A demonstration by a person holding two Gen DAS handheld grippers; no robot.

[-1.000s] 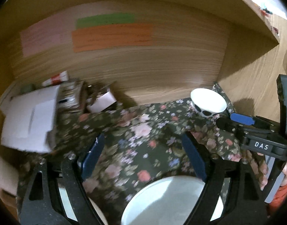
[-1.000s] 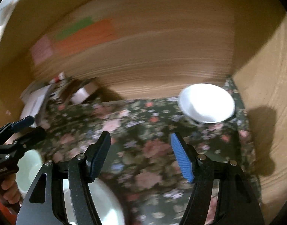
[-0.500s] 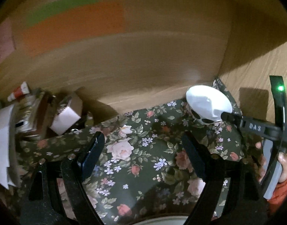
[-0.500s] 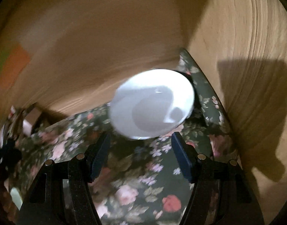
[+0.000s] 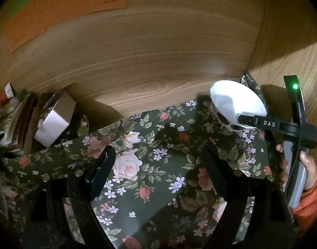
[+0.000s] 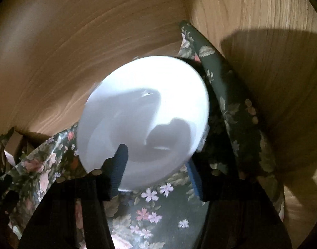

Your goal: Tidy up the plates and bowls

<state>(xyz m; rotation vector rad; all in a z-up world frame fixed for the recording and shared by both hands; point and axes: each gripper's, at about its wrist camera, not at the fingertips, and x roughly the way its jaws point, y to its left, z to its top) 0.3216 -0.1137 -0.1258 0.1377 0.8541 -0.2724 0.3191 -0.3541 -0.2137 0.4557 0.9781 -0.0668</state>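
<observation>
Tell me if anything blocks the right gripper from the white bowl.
Nothing visible does. The right gripper is open and already at the white bowl, its fingers straddling the near rim, with only floral cloth below.

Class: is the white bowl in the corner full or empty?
Empty: the white bowl shows only bare white inside, crossed by shadows.

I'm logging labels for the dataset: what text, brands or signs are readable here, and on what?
"DAS": white letters on the right hand-held gripper, by the white bowl.
Handwriting on the orange paper on the wood wall: too faint to read.
Right wrist view: no text.
</observation>
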